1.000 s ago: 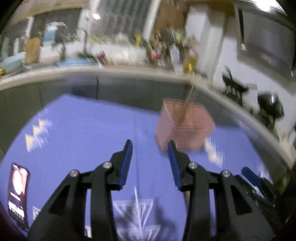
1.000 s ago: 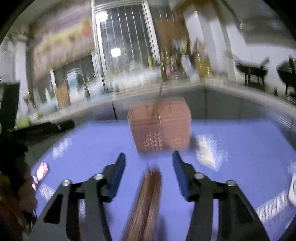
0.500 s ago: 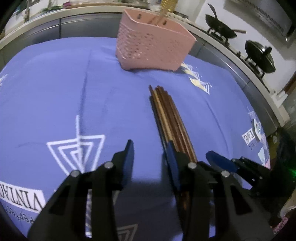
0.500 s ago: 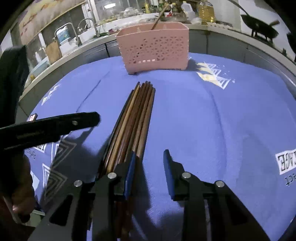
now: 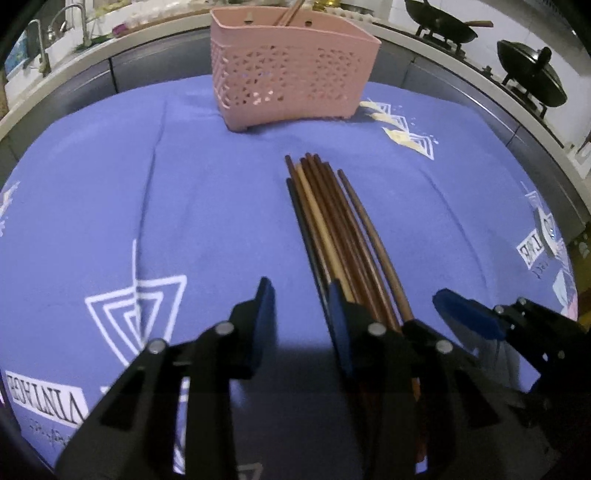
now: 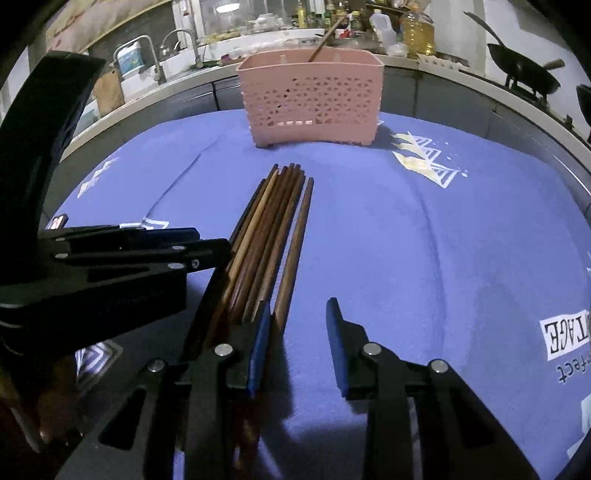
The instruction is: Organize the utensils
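A bundle of brown wooden chopsticks lies on the blue printed cloth, pointing at a pink perforated basket that has one chopstick leaning in it. My left gripper hangs low over the cloth, its jaws closing. Only cloth shows between them, and its right finger overlaps the bundle's left edge. My right gripper is open at the bundle's near right side. The outermost chopstick runs in beside its left finger, and no pad presses it. Each gripper shows in the other's view, the right gripper and the left gripper.
Dark woks sit on a stove at the right. A sink with a faucet and bottles line the counter behind the basket. A phone lies at the cloth's left edge.
Both grippers have dropped and tilted down toward the cloth, so the chopstick bundle came into view. The left one has come in beside the bundle. Both pairs of jaws have narrowed.
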### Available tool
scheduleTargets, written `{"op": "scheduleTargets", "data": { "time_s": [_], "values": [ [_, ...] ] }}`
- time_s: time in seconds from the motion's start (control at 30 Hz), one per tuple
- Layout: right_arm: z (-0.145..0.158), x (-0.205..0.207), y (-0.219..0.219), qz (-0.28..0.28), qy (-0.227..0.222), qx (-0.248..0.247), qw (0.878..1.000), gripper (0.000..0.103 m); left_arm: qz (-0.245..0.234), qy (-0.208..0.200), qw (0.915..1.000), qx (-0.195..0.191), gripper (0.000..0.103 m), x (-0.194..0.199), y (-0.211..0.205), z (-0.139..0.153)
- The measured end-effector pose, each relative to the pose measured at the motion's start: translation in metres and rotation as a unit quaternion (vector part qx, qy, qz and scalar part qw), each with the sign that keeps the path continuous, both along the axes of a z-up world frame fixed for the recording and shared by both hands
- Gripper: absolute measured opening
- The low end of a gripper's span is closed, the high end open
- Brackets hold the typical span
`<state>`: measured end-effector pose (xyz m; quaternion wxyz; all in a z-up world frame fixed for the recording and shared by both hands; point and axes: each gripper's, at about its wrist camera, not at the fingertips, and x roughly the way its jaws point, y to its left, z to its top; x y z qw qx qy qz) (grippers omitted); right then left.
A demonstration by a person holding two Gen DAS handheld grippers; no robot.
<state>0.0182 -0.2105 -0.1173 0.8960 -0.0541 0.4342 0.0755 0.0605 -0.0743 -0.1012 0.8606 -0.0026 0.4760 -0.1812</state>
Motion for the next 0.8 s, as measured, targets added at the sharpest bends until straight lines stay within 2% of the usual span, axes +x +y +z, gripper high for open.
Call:
{"op": "scheduleTargets", "data": {
  "time_s": [0.13, 0.37, 0.57, 0.63, 0.8],
  "values": [
    [-0.003, -0.001, 0.007, 0.008, -0.007, -0.021, 1.0, 0.032, 0.008, 0.002, 0.9999, 0.006, 0.031, 0.008, -0.005, 0.001],
    [-0.001, 0.001, -0.009, -0.021, -0.011, -0.014, 1.0, 0.032, 0.016, 0.012, 0.9998, -0.004, 0.031, 0.013, 0.004, 0.0],
    [-0.003, 0.0, -0.004, -0.014, -0.014, -0.011, 1.0, 0.032, 0.011, 0.007, 0.9999, 0.006, 0.031, 0.013, 0.001, 0.0],
    [-0.003, 0.0, -0.004, -0.015, -0.014, -0.009, 1.0, 0.032, 0.009, 0.003, 0.9999, 0.014, 0.031, 0.013, -0.002, 0.0],
    [-0.003, -0.001, -0.001, -0.009, -0.019, -0.017, 1.0, 0.032, -0.002, -0.027, 0.9976, 0.065, 0.033, 0.008, -0.017, -0.001]
  ]
}}
